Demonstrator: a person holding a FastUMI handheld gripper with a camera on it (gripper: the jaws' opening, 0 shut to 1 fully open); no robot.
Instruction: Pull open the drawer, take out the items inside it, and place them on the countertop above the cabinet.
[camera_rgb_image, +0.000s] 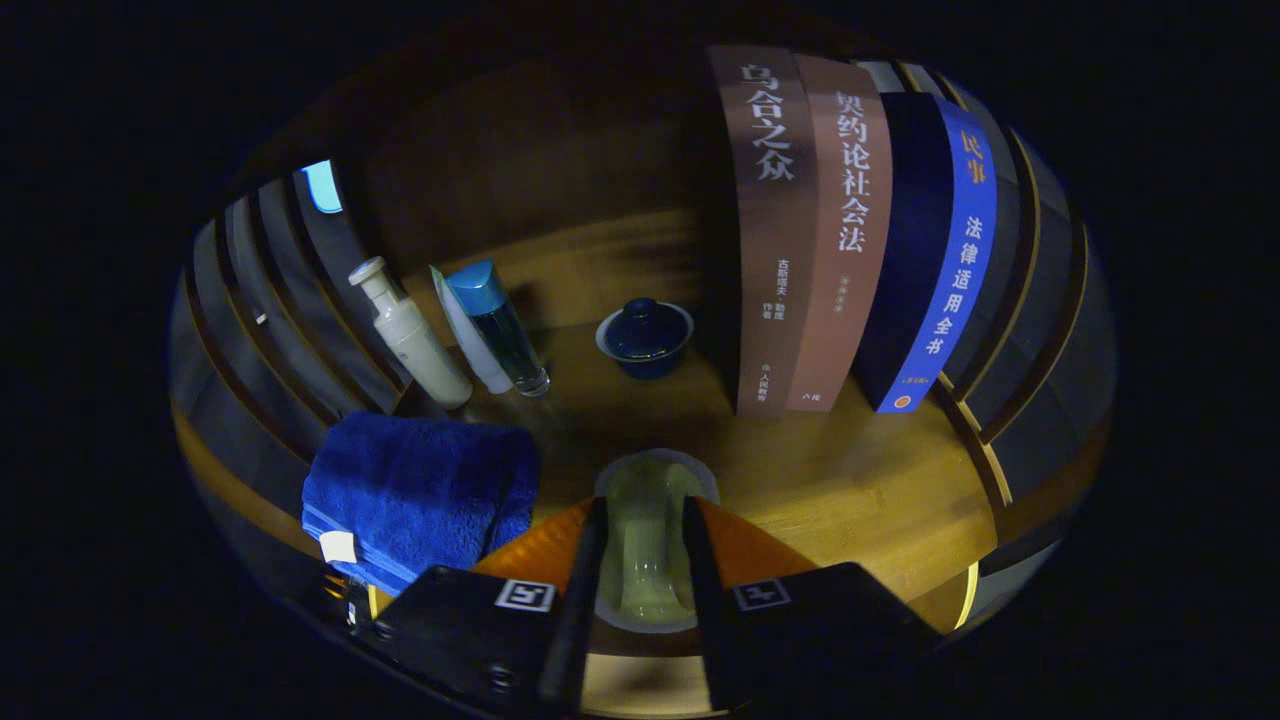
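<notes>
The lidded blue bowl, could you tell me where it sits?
The lidded blue bowl stands on the wooden countertop, beyond the gripper, between the blue-capped bottle and the books.

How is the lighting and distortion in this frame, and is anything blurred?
Gripper view: dim, warm light on the wooden countertop, back wall in deep shadow; fisheye bends the books and side slats; the pale cup between the gripper fingers looks soft, while the blue towel and lidded bowl stay fairly sharp.

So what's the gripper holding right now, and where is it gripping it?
The gripper holds a small pale cup upright, one finger on each side of its body, over the wooden countertop.
</notes>
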